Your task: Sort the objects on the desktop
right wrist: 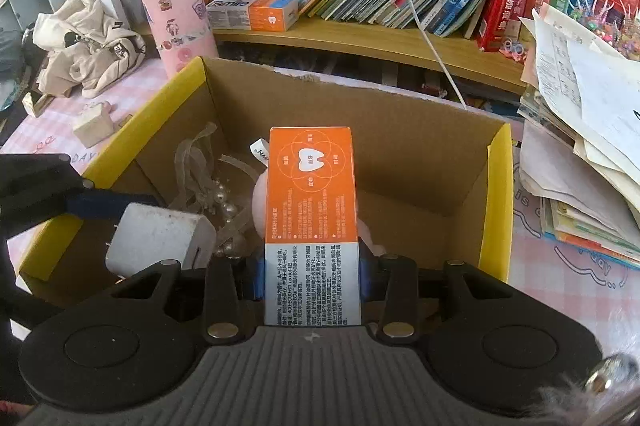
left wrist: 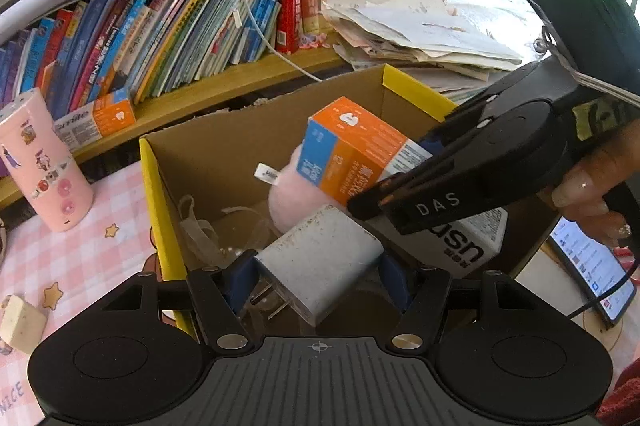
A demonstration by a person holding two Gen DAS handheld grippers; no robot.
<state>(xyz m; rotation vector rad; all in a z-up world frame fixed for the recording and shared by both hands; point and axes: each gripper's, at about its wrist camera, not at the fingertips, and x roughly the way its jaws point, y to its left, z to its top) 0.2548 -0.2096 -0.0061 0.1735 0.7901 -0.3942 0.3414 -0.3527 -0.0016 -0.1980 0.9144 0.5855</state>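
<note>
Cardboard box (right wrist: 400, 154): open, holds pearls, pink plush.
Left gripper (left wrist: 316, 266): clamped on white charger (left wrist: 320, 258).
Right gripper (right wrist: 312, 266): clamped on orange toothpaste carton (right wrist: 312, 194), above box.

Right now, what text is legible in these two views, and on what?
"DAS": side of the black right tongs.
"usmile": white end of the orange toothpaste carton held in them, seen upside down.
"usmile": second orange-and-white carton on the wooden shelf.
"NICE": pink checked tablecloth.
Carton small print, book spines, phone screen: too small or blurred.
</note>
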